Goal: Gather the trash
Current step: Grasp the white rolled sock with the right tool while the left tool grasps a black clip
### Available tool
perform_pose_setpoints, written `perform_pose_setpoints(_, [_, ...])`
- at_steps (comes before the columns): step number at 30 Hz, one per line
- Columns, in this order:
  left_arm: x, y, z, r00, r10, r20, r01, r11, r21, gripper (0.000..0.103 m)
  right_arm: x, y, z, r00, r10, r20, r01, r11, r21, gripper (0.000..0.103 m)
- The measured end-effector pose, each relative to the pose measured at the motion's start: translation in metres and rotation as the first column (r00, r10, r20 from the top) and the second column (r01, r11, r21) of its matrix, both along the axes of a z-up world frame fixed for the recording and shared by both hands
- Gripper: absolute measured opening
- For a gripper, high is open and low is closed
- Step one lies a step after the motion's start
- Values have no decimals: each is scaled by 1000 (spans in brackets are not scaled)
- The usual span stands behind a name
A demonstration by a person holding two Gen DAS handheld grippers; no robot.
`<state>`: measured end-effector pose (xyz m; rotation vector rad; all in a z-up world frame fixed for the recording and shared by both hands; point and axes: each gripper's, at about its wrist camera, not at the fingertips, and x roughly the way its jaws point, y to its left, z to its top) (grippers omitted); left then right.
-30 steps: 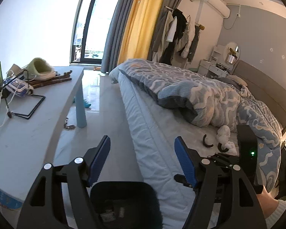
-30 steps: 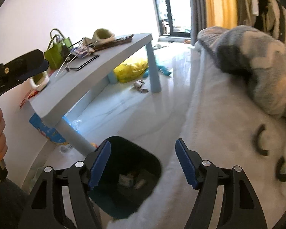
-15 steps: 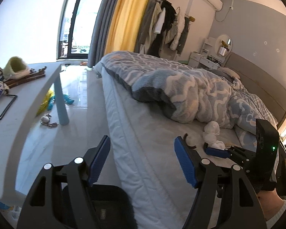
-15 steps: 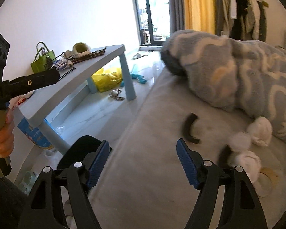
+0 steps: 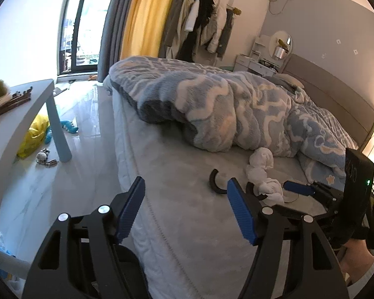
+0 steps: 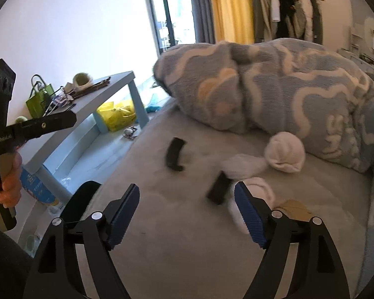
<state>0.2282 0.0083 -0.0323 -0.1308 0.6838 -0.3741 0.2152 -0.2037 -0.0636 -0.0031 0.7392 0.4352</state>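
Bed [image 5: 187,199], near half: bare grey mattress, open to approach from the floor side.
Obstacles on it: two black curved pieces [image 6: 175,153], lying apart; white tissue wads [image 6: 284,153] just beyond them, one touching the second piece.
Far limit: heaped blue blanket [image 5: 224,114], walling off the back of the bed.
Floor aisle [image 5: 87,124]: open strip between bed and counter [image 6: 94,99].
Black bin [image 6: 79,201]: against the bed edge, below the mattress.
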Motion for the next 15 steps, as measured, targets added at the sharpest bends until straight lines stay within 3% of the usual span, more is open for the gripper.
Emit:
perform_pose_setpoints(11, [24,-29,-17,999,-35,-36,36,999,16,70,19,-29,-21,998,-32,-55,29,998,-55,80])
perform_pose_setpoints(15, [33,-34,-22,998,-44,-50,44,999,10,70,24,-27,-29,999,-21,-42,15,990,-140,80])
